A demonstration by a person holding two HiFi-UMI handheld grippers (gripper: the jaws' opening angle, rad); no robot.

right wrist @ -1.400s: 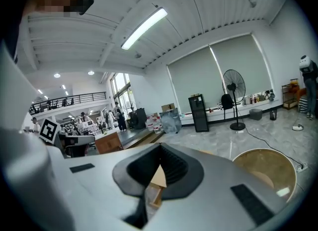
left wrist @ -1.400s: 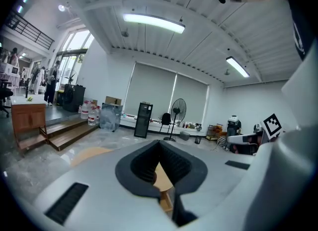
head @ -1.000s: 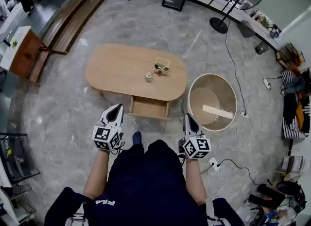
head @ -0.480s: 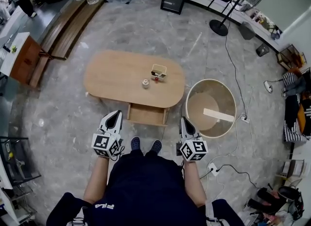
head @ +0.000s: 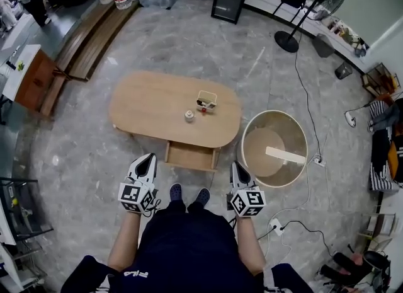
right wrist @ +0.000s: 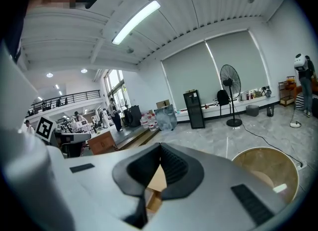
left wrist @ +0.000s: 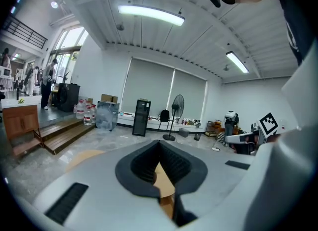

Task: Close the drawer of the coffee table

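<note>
The oval wooden coffee table [head: 157, 99] stands in the middle of the head view. Its drawer [head: 191, 157] sticks out open from the near side, towards me. My left gripper [head: 149, 158] hovers to the drawer's left, jaws together and empty. My right gripper [head: 235, 166] hovers to the drawer's right, also shut and empty. Neither touches the drawer. In the left gripper view the left gripper [left wrist: 159, 145] shows wood through the slit between its shut jaws. The right gripper [right wrist: 160, 151] points at the same table.
A small white basket [head: 207, 100], a little jar [head: 189, 116] and a red bit sit on the tabletop. A round wooden tub [head: 274, 148] with a plank stands right of the table. A cable [head: 302, 90] runs across the floor. Benches [head: 94, 30] lie far left.
The person has taken a step, and both shoes now stand side by side below the drawer. Both grippers stay shut and flank the drawer, which remains open.
</note>
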